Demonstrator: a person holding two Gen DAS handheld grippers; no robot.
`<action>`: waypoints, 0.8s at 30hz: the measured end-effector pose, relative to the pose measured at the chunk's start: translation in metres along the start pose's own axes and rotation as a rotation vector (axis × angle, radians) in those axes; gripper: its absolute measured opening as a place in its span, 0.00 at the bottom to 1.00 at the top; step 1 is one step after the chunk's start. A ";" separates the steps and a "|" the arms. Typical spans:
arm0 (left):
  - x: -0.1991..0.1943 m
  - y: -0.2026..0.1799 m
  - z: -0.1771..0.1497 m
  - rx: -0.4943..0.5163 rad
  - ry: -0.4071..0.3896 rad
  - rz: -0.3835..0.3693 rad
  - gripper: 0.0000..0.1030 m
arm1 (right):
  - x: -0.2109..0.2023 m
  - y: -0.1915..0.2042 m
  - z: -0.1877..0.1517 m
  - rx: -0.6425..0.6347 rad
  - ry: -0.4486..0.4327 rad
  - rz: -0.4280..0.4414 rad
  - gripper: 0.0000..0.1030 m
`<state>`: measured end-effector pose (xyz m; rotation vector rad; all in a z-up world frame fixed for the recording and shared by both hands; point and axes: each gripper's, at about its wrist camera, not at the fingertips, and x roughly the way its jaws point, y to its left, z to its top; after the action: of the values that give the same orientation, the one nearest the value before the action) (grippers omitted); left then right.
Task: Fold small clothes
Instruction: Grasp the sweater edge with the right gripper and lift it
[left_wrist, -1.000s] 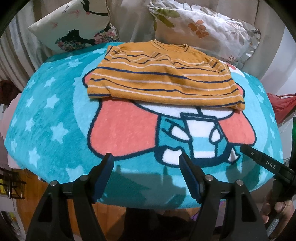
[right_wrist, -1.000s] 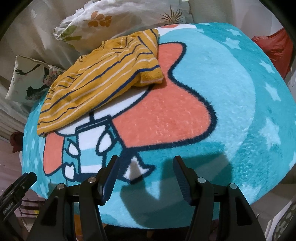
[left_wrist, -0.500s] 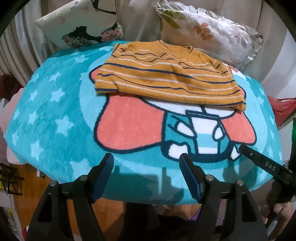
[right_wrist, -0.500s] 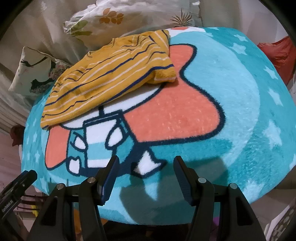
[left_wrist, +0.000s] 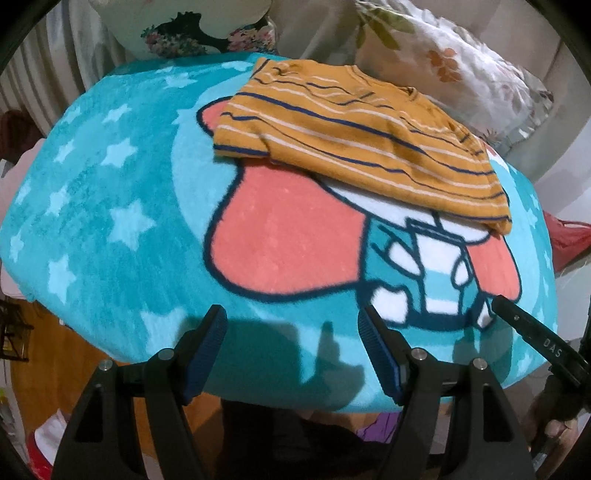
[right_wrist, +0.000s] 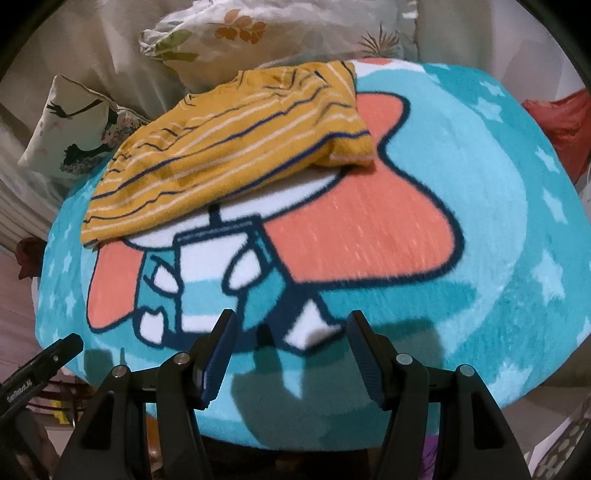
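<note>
We held the left gripper (left_wrist: 291, 323) with its jaws standing wide apart and nothing between them; its blue pads (left_wrist: 207, 347) hung over the near edge of the teal blanket (left_wrist: 110, 206), touching no cloth. Our right gripper (right_wrist: 290, 326) was likewise spread open and empty, poised above the blanket's printed cartoon figure (right_wrist: 229, 273). The mustard striped shirt (left_wrist: 354, 136) lay folded flat on the far part of the blanket, well apart from both grippers, its far edge just beside the floral pillows (left_wrist: 454, 70). In the left view, the tip of the right gripper showed at the lower right edge, with part of a hand (left_wrist: 550, 432) below it.
</note>
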<state>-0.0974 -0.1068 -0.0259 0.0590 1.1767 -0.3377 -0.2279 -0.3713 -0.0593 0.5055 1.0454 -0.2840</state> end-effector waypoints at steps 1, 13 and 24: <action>0.002 0.005 0.004 -0.001 0.002 0.000 0.70 | 0.002 0.005 0.004 -0.002 -0.003 -0.004 0.64; 0.025 0.106 0.084 -0.064 0.041 -0.005 0.70 | 0.042 0.131 0.079 -0.101 0.013 0.019 0.64; 0.044 0.172 0.119 -0.119 0.078 -0.037 0.70 | 0.118 0.308 0.144 -0.348 0.080 0.038 0.65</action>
<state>0.0740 0.0203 -0.0420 -0.0541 1.2747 -0.2994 0.0765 -0.1834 -0.0247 0.2232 1.1334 -0.0454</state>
